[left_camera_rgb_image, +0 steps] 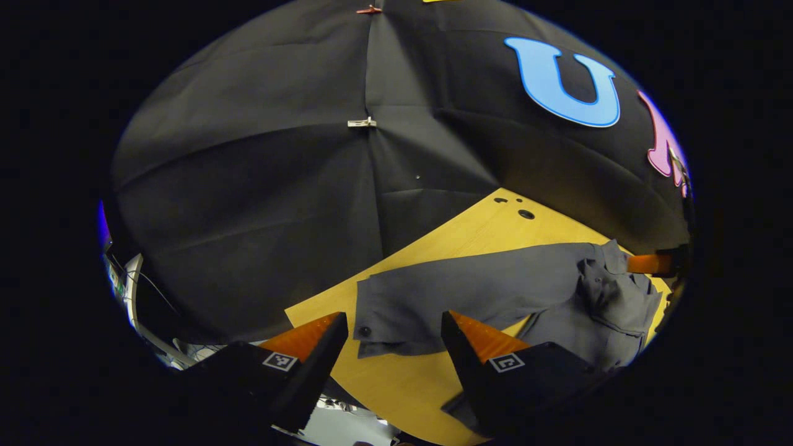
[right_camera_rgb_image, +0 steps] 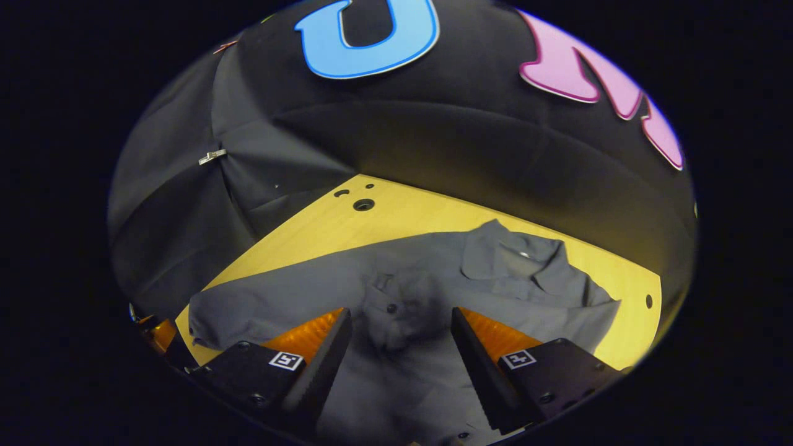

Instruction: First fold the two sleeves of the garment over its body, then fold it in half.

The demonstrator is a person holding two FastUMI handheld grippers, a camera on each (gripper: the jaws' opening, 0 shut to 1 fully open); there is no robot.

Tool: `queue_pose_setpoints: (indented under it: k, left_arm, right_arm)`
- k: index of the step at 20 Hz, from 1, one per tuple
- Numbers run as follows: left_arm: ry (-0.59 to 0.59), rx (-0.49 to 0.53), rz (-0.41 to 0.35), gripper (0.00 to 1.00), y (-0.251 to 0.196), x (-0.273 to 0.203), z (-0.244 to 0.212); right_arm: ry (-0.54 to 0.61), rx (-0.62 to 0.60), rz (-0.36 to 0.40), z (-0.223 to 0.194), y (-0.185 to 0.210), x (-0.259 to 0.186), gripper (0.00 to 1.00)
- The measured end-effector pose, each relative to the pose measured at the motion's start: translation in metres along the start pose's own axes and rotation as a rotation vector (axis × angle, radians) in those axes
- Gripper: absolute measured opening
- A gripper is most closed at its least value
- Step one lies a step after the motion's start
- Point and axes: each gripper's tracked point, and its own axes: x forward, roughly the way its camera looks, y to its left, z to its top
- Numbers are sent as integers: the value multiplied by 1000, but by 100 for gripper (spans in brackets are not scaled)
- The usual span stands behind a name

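A grey button shirt point(right_camera_rgb_image: 495, 279) lies on the yellow wooden table point(right_camera_rgb_image: 421, 214), collar point(right_camera_rgb_image: 514, 251) toward the back wall. One sleeve is folded over the body, and its buttoned cuff point(right_camera_rgb_image: 390, 306) lies on the chest. The other sleeve point(left_camera_rgb_image: 471, 291) stretches flat across the table, with its cuff point(left_camera_rgb_image: 378, 334) near the table edge. My left gripper point(left_camera_rgb_image: 393, 319) is open just above that cuff, with nothing between its fingers. My right gripper point(right_camera_rgb_image: 399, 313) is open over the folded cuff and shirt body and holds nothing. The left gripper point(right_camera_rgb_image: 155, 334) also shows by the far sleeve end.
Round holes point(left_camera_rgb_image: 525, 214) mark the table's back corner, and another small hole point(right_camera_rgb_image: 648, 301) sits by its right edge. The black cloth wall closes in behind and to the sides. Cables and a white frame point(left_camera_rgb_image: 130, 291) lie beyond the table's left edge.
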Motion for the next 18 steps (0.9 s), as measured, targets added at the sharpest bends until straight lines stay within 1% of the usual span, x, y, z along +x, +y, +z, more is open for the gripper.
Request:
queue_pose_setpoints:
  k: [3,4,5,9,13,17,18]
  left_arm:
    - [4,-2,23,96,12,27,-3]
    - [5,7,28,92,16,39,-5]
    - [13,17,34,96,17,50,-8]
    - [70,0,30,96,17,86,-20]
    - [106,22,37,96,12,110,-33]
    - [116,25,31,96,9,120,-35]
    - [118,22,24,100,7,121,-36]
  right_arm:
    - [2,40,-61,-13,-33,-29,99]
    - [4,59,-80,-18,-42,-39,99]
    - [7,79,-96,-24,-52,-49,99]
    - [-5,132,-179,-40,-89,-90,98]
    - [16,183,-237,-63,-111,-116,98]
    - [-4,234,-282,-72,-124,-142,98]
    - [-6,240,-293,-77,-127,-148,98]
